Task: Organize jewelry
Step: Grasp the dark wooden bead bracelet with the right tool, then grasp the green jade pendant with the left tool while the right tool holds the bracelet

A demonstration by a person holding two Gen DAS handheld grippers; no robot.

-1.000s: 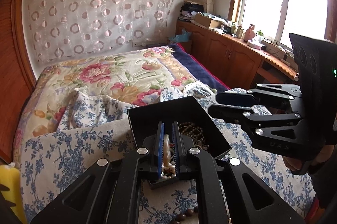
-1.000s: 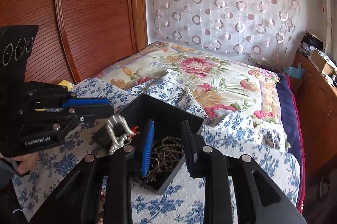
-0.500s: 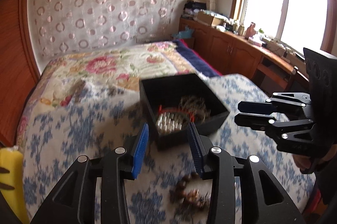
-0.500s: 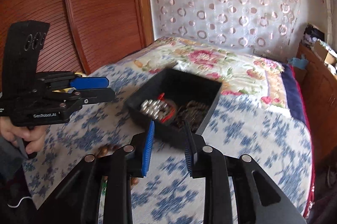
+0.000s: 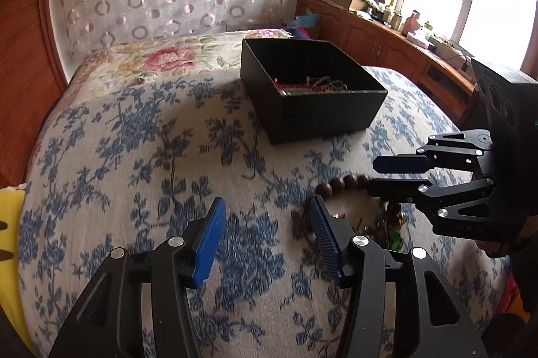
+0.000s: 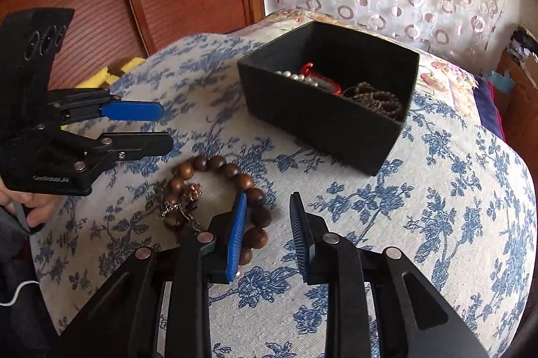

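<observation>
— Jewelry: wooden bead bracelet (image 6: 224,189) with a small chain (image 6: 181,210) lies loose on the floral bedspread (image 6: 437,223), near the black box (image 6: 322,119), awaiting collection

— Left gripper (image 5: 265,233) is opening, empty; right gripper (image 6: 267,225) hangs half-open, empty, beside the beads, likely lining up a pick

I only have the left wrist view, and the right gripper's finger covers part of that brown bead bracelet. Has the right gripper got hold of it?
Observer: No. In the right wrist view the right gripper stands open with only bedspread between its pads; the wooden bead bracelet lies just to the left of them.
Operator: Is anything lying with the bracelet?
Observer: Yes, a small gold-coloured chain piece lies inside the ring of beads, on its left side.
</observation>
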